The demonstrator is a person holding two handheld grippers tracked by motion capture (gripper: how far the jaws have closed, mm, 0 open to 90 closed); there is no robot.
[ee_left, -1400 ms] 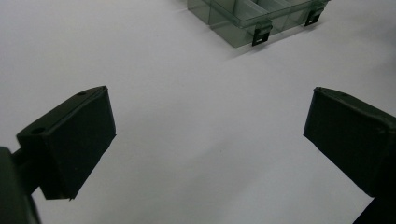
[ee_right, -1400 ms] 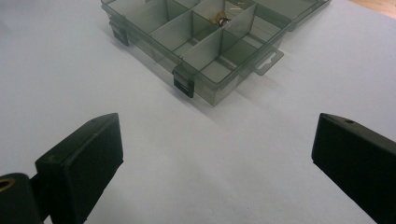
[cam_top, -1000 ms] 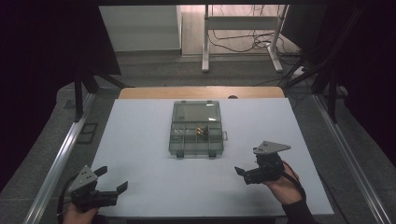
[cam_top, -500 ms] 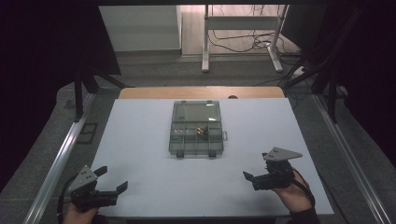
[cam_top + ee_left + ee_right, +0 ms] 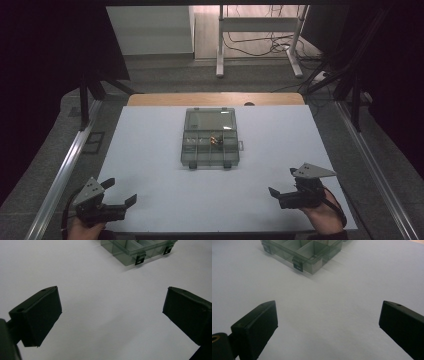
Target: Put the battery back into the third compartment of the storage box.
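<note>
Distance has grown: my right gripper (image 5: 286,196) has drawn back toward my edge of the white table (image 5: 150,150), jaws spread wide and empty, like my left gripper (image 5: 119,196). Well apart from both, the clear compartment box (image 5: 211,138) sits mid-table, latches facing me; I judge this a rest.

Lone organizer box (image 5: 210,138) mid-table (image 5: 150,150)

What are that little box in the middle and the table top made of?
The box looks like smoky see-through plastic: its dividers show through the walls, and it has dark clasps. The table top seems a matte white sheet, perhaps laminate, with a wooden strip at the far edge.
</note>
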